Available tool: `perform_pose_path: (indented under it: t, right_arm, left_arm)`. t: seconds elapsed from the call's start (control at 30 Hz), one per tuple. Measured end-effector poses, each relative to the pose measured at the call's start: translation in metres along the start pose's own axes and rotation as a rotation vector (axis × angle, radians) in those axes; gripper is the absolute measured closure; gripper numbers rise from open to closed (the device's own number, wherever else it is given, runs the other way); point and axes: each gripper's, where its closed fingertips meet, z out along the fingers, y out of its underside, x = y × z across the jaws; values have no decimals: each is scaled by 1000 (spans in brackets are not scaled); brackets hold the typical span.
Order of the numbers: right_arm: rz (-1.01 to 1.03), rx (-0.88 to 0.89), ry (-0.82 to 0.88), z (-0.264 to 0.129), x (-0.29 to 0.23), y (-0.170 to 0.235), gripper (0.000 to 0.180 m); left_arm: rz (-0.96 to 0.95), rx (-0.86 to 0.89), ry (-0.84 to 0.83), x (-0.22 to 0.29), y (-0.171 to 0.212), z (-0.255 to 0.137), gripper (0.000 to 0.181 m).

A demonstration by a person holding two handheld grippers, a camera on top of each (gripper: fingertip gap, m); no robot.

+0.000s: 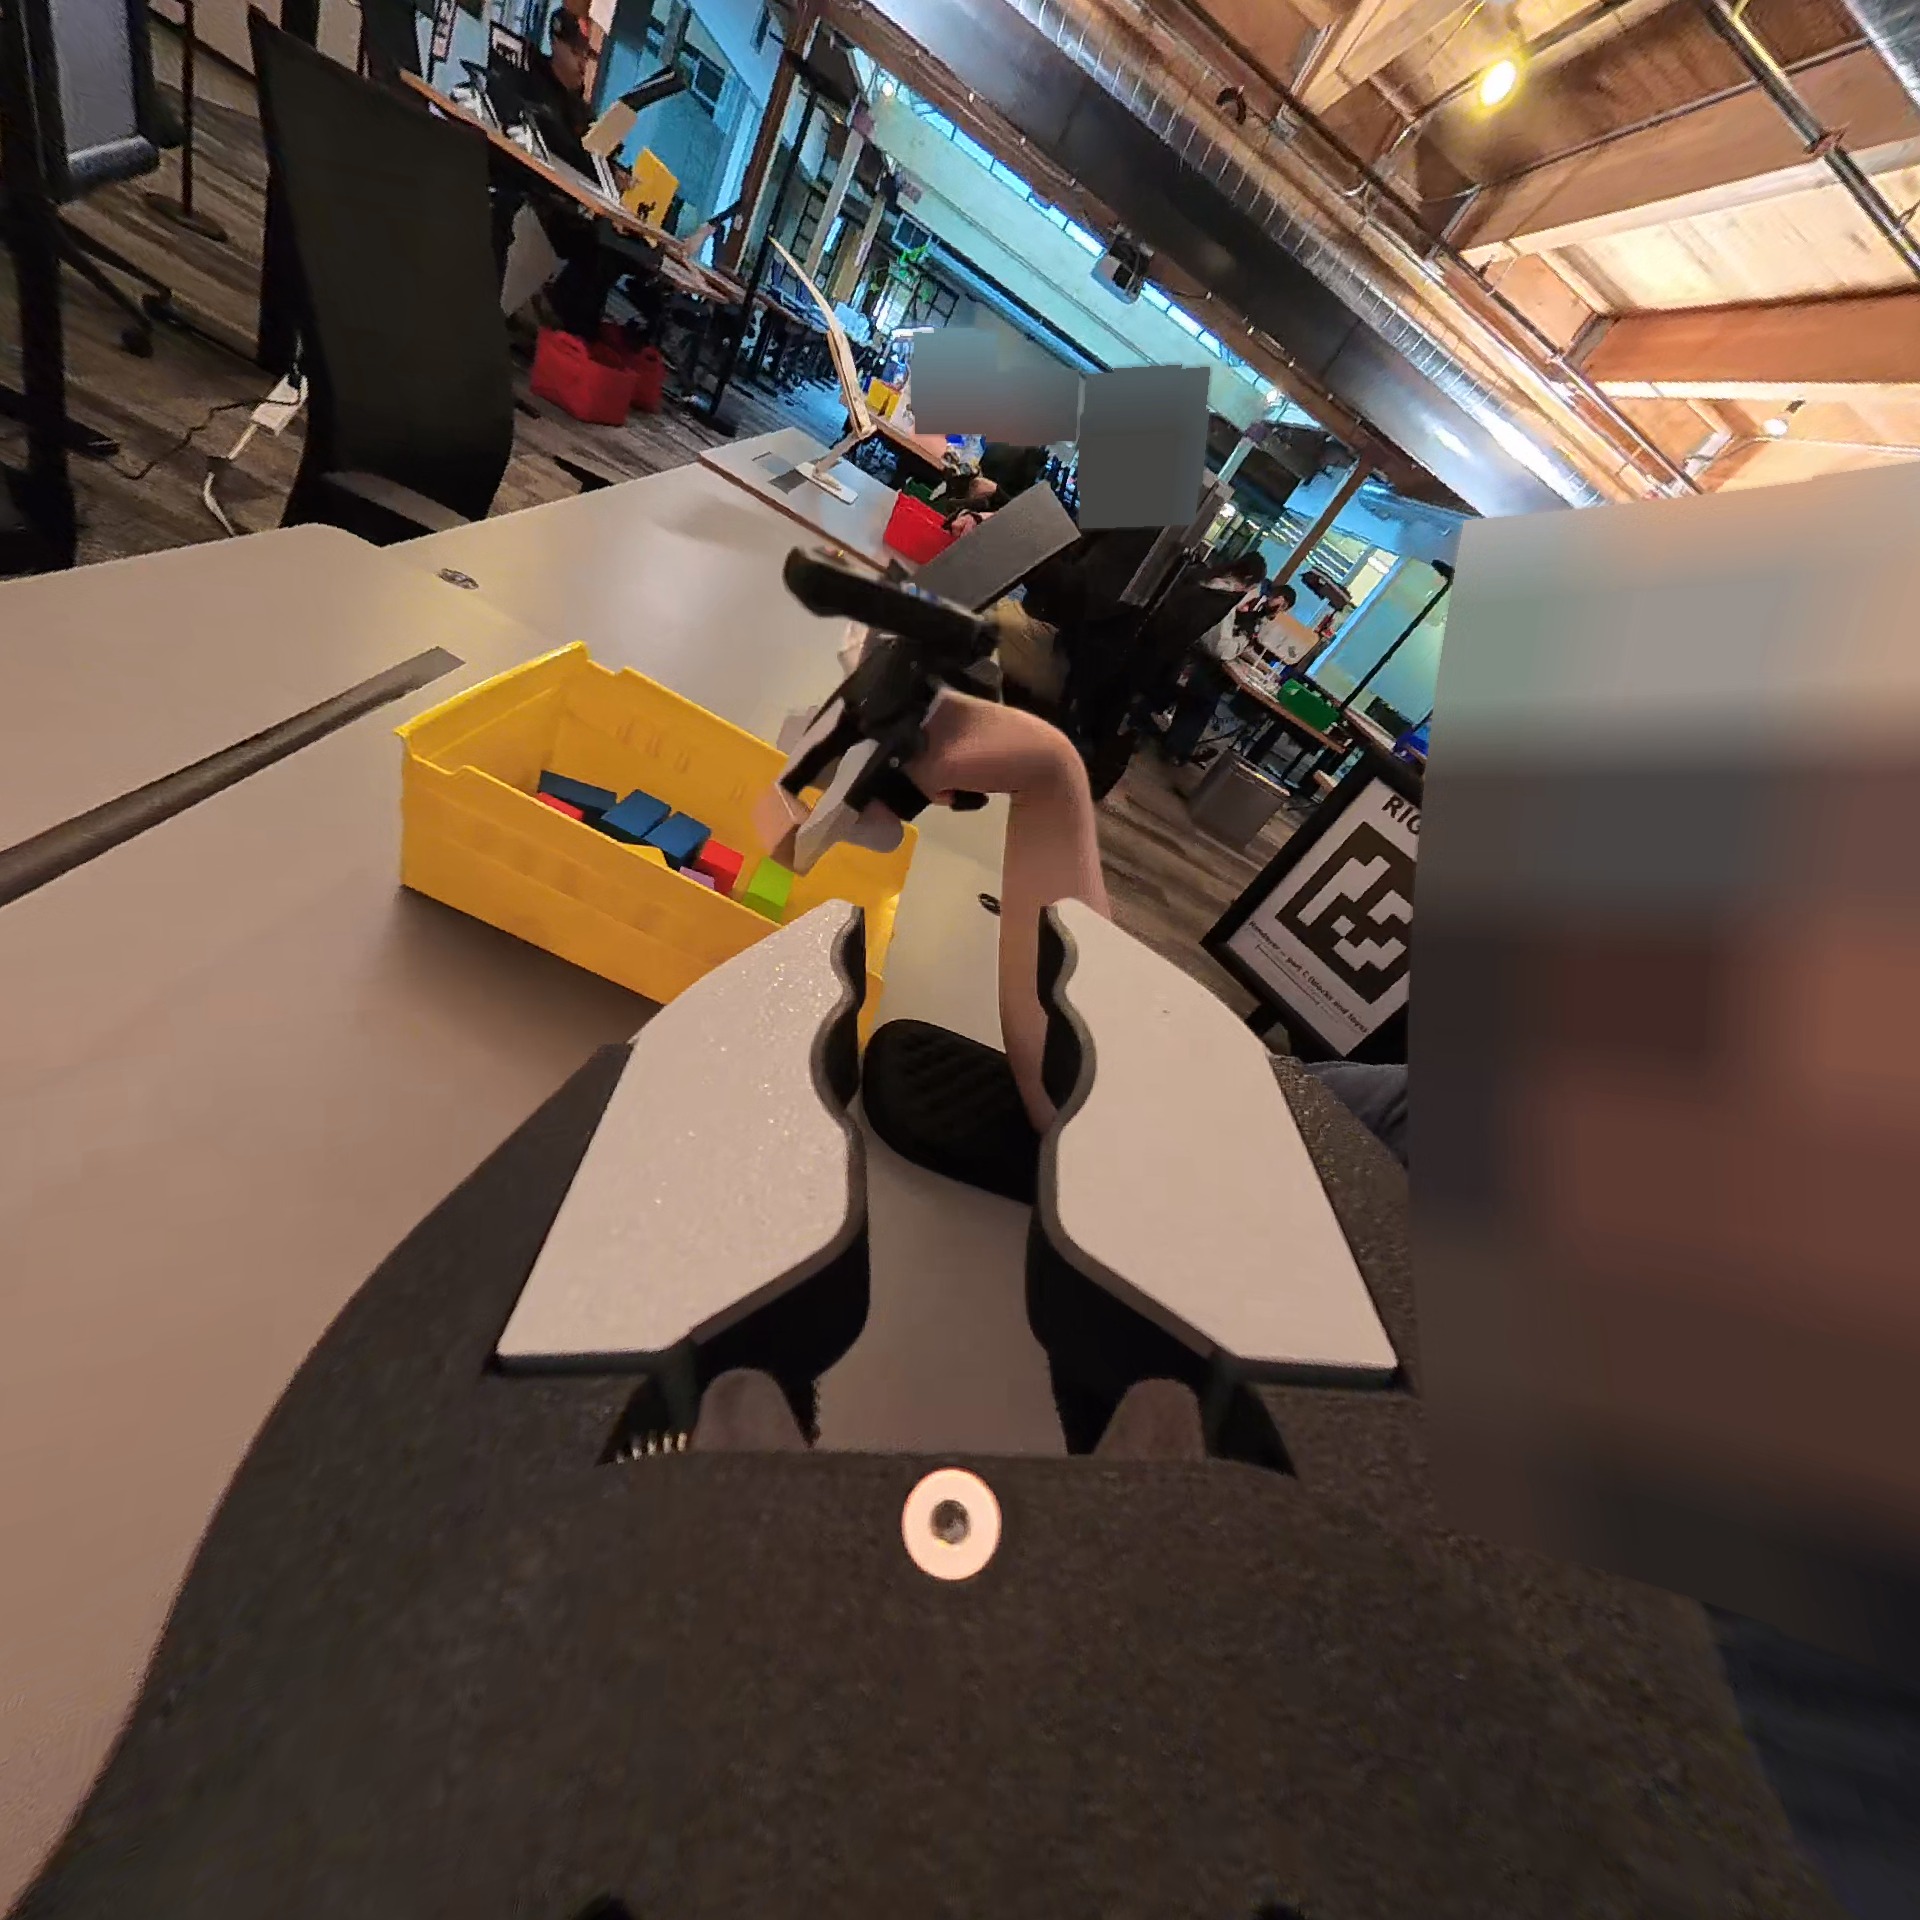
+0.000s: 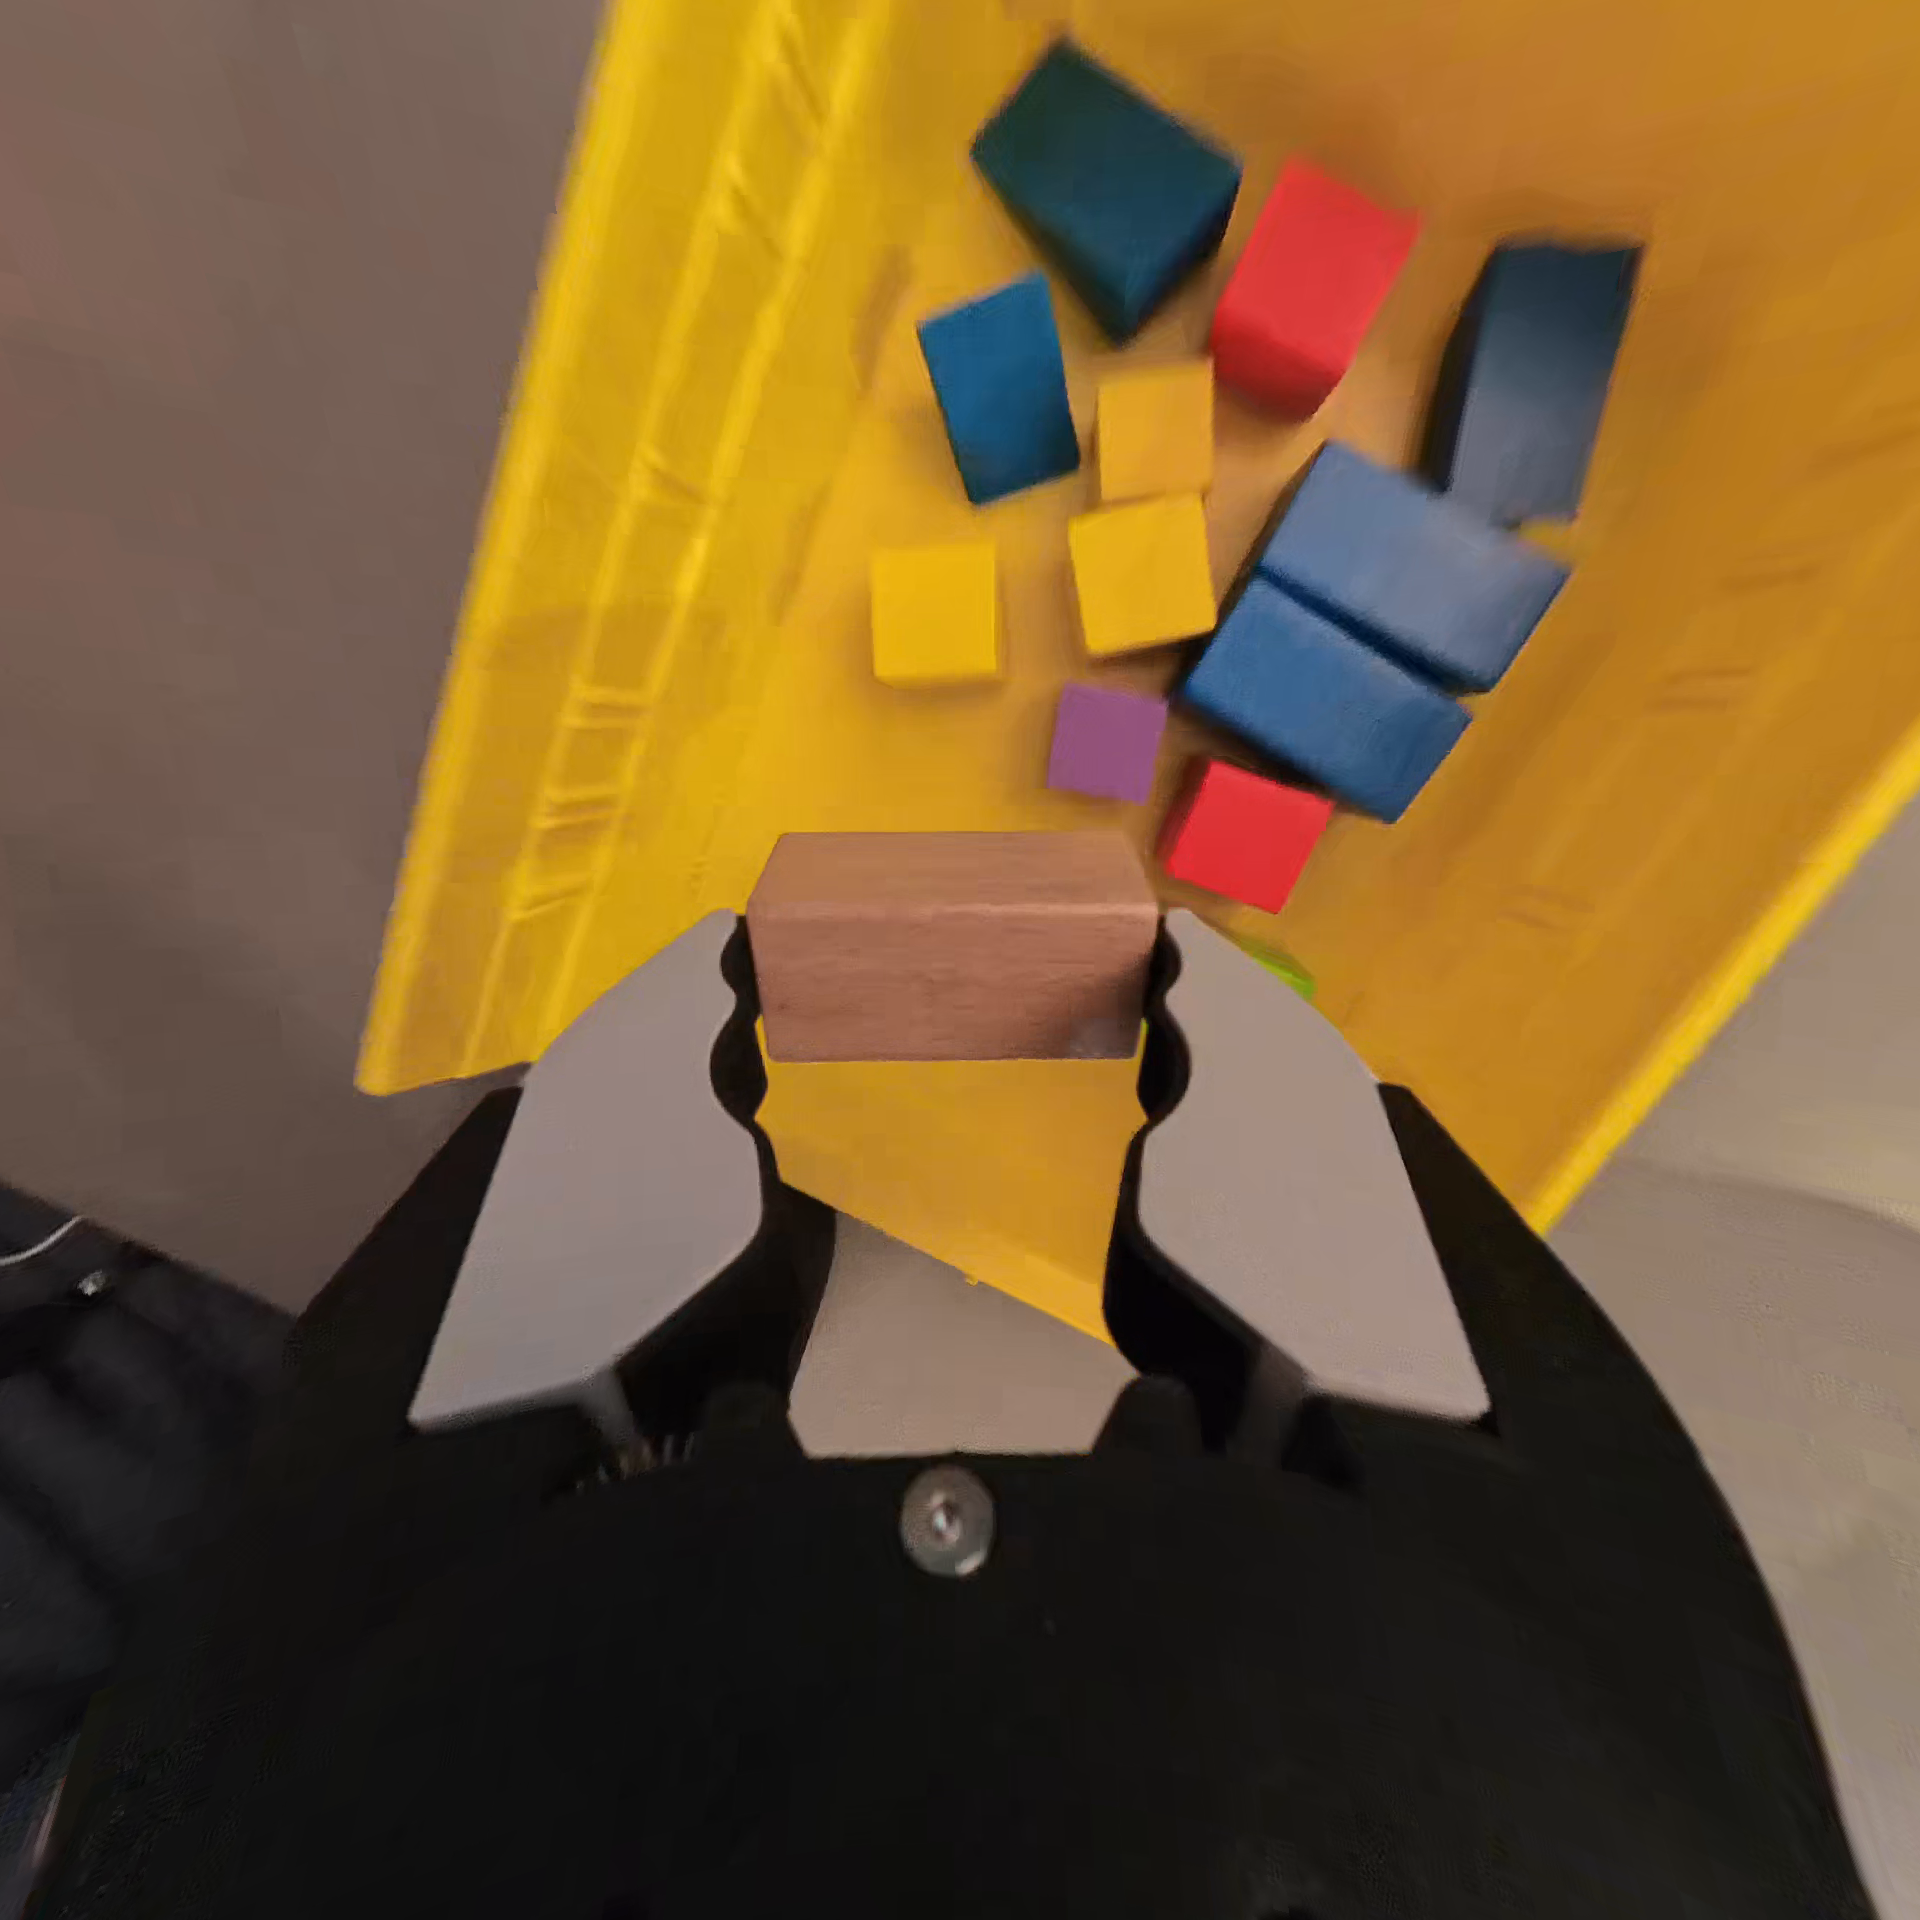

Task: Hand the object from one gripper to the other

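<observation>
While the left gripper [image 1: 951,997] hangs low over the grey tabletop [image 1: 260,1039], its jaws stand apart with nothing between them; only a black textured object [image 1: 951,1107] on the tabletop and a person's forearm [image 1: 1023,831] show through the gap. Ahead of the jaws and to their left sits a yellow bin [image 1: 582,883] holding blue, red, green and purple blocks. Straight ahead of the jaws, above the bin's near corner, the right gripper [image 1: 795,831] points down with a plain wooden block [image 1: 774,821] pinched at its tips, clear of the bin floor. Beyond the jaws to the right a framed black-and-white marker sign [image 1: 1340,925] leans beside the tabletop edge.

In the right wrist view, the right gripper [image 2: 951,977] has its jaws closed on the wooden block [image 2: 951,945], which lies crosswise between the tips, one end against each finger. Past the block, the yellow bin [image 2: 665,623] fills the view, blurred. On its floor ahead of the jaws lie several blue blocks [image 2: 1320,696], two red blocks [image 2: 1242,831], three yellow cubes [image 2: 935,613] and a purple cube [image 2: 1104,743]. A green block [image 2: 1283,971] peeks out just beside the right jaw.
</observation>
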Motion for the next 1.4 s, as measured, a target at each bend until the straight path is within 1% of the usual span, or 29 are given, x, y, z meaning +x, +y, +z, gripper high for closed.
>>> perform_pose_path:
  t: [0.13, 0.3, 0.4, 0.57, 0.9, 1.1, 1.4]
  right_arm:
    - [-10, -131, -71, 26, -4, 13, 108]
    - [34, -252, -97, 51, -8, 19, 108]
    - [101, -249, -87, 58, -4, 14, 108]
    - [127, -295, -84, 65, -10, 15, 108]
    - [222, -419, 53, 83, 0, 22, 107]
    - [244, -407, 101, 86, 7, 18, 108]
    - [246, -416, 82, 87, 5, 19, 107]
  left_arm:
    - [9, 8, -17, -1, -2, -4, 150]
    - [7, 6, -18, 0, -1, -5, 151]
    - [12, 5, -20, 1, -2, -6, 152]
    - [11, 2, -26, 0, -1, -6, 153]
    - [14, 8, -18, 4, -3, -9, 153]
    - [9, 14, -21, 3, -4, -10, 153]
    - [5, 15, -19, 3, -4, -11, 153]
